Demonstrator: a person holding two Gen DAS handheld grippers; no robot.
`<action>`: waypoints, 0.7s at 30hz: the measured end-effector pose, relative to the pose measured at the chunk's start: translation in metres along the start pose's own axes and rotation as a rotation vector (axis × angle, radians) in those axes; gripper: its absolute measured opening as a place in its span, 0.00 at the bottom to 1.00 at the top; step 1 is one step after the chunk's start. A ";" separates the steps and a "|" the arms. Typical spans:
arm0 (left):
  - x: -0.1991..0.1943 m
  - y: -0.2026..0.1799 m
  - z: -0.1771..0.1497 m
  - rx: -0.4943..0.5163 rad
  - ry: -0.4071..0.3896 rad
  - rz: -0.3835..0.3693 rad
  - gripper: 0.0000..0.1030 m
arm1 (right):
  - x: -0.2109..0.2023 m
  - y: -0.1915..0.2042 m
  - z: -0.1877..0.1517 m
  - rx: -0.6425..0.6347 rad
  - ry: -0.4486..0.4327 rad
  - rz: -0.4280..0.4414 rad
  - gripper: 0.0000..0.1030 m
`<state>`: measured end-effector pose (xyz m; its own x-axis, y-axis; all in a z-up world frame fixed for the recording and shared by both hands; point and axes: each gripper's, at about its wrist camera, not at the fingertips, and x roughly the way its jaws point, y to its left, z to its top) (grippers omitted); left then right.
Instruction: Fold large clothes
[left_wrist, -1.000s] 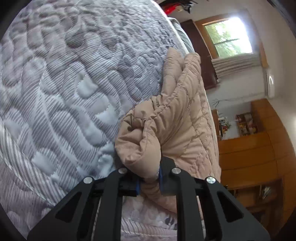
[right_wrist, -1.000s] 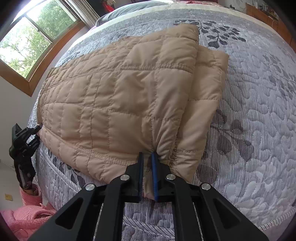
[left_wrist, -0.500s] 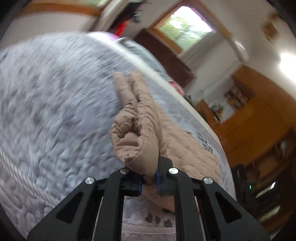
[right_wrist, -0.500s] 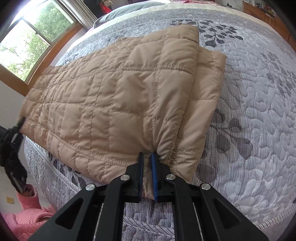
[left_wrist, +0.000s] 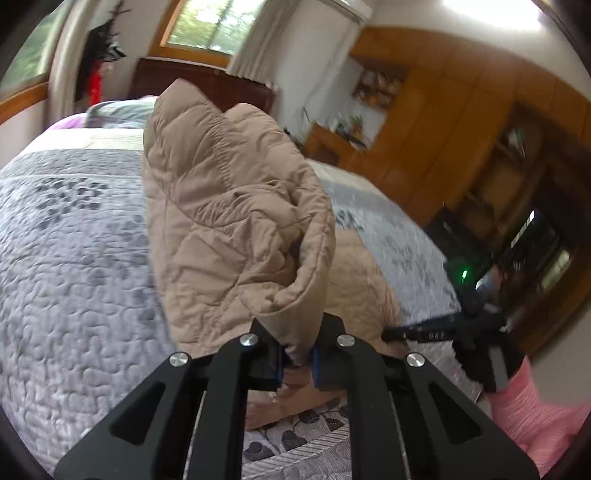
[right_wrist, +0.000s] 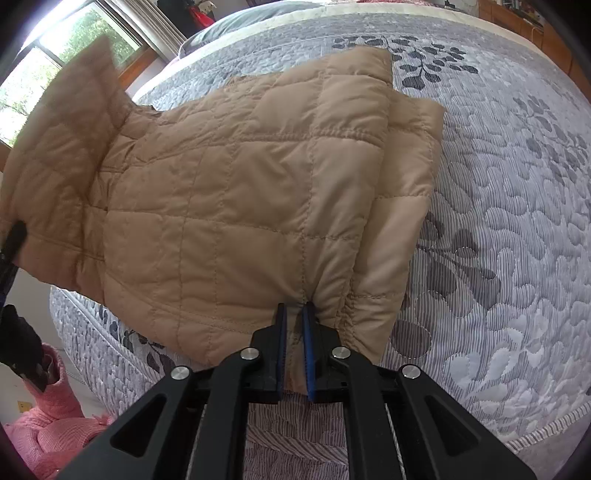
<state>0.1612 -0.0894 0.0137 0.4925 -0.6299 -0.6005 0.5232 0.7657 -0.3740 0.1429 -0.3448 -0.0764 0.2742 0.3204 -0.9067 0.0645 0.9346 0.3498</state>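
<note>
While the right tool (right_wrist: 293, 347) stays clenched on the tan quilted jacket (right_wrist: 258, 192) hem at the bed (right_wrist: 517, 221) edge, the left tool (left_wrist: 297, 363) grips its raised opposite end.

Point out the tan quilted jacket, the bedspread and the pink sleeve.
tan quilted jacket (right_wrist: 251, 206), right wrist view, middle of its quilted top layer.
bedspread (right_wrist: 517, 258), right wrist view, bare patterned area right of the jacket.
pink sleeve (left_wrist: 532, 413), left wrist view, knit cuff.

Matt tan quilted-cloth jacket (right_wrist: 258, 192) on a grey stitched, ribbed bedspread (right_wrist: 517, 221); matt black plastic claws (right_wrist: 293, 343) with bright metal screws (right_wrist: 250, 353).
</note>
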 end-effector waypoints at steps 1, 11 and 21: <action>0.011 -0.002 -0.001 0.009 0.026 0.001 0.08 | 0.000 0.000 0.000 0.001 0.000 0.002 0.07; 0.088 0.036 -0.031 -0.098 0.257 -0.062 0.09 | 0.001 -0.002 0.001 0.000 0.009 0.014 0.07; 0.094 0.031 -0.038 -0.086 0.264 -0.048 0.11 | 0.002 -0.002 0.002 0.003 0.017 0.014 0.09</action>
<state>0.1971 -0.1196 -0.0813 0.2644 -0.6184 -0.7401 0.4747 0.7514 -0.4583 0.1453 -0.3465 -0.0788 0.2589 0.3361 -0.9055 0.0636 0.9295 0.3632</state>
